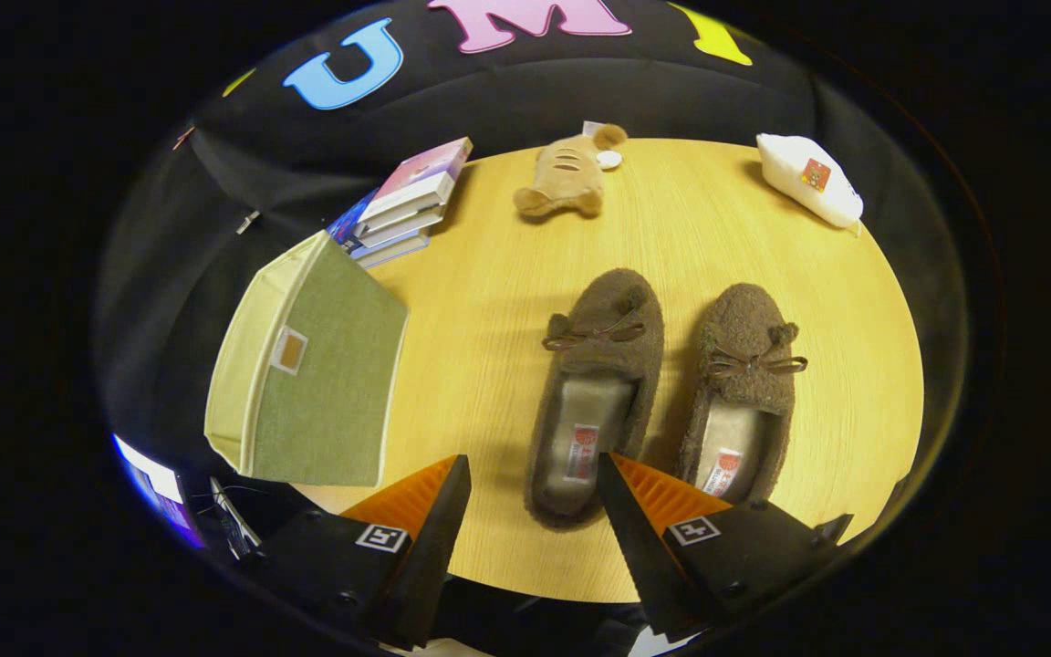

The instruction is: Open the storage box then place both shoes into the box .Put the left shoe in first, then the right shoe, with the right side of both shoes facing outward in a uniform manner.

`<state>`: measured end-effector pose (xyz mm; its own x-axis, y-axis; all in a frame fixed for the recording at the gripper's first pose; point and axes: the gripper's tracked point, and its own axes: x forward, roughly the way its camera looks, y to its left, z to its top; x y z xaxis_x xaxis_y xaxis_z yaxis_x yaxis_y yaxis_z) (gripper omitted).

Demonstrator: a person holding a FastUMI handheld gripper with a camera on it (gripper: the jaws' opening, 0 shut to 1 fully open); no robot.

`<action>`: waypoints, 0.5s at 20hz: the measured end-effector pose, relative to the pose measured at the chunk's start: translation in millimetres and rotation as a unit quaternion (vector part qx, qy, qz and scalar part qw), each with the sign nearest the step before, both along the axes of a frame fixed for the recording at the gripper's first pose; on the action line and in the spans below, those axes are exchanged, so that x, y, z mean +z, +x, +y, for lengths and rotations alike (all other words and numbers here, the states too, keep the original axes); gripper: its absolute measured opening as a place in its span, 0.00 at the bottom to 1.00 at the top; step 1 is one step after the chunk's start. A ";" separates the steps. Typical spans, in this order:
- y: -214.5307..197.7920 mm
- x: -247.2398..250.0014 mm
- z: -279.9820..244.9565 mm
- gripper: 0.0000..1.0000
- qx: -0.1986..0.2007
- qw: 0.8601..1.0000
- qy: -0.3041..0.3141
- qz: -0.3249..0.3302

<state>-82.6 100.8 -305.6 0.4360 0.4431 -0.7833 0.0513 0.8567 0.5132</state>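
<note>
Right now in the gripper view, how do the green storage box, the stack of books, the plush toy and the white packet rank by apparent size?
1. green storage box, clearly largest, though nearest to the open gripper.
2. stack of books.
3. white packet and plush toy look alike; both lie far back, so unranked.

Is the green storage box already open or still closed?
Closed. The green storage box shows its flat lid covering it, label patch visible, no interior seen. The open tongs hold nothing.
</note>
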 end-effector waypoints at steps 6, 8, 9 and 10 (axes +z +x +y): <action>14.5 -34.6 -35.3 0.87 -0.026 0.998 -0.058 0.009; 17.7 -45.7 -35.7 0.87 -0.025 0.998 -0.064 0.014; 20.6 -50.6 -34.8 0.80 -0.024 0.997 -0.068 0.016; 22.0 -55.7 -34.9 0.77 -0.022 0.997 -0.074 0.018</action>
<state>-60.5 65.9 -361.3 0.4234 0.3024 -0.8540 0.1073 0.9193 0.3787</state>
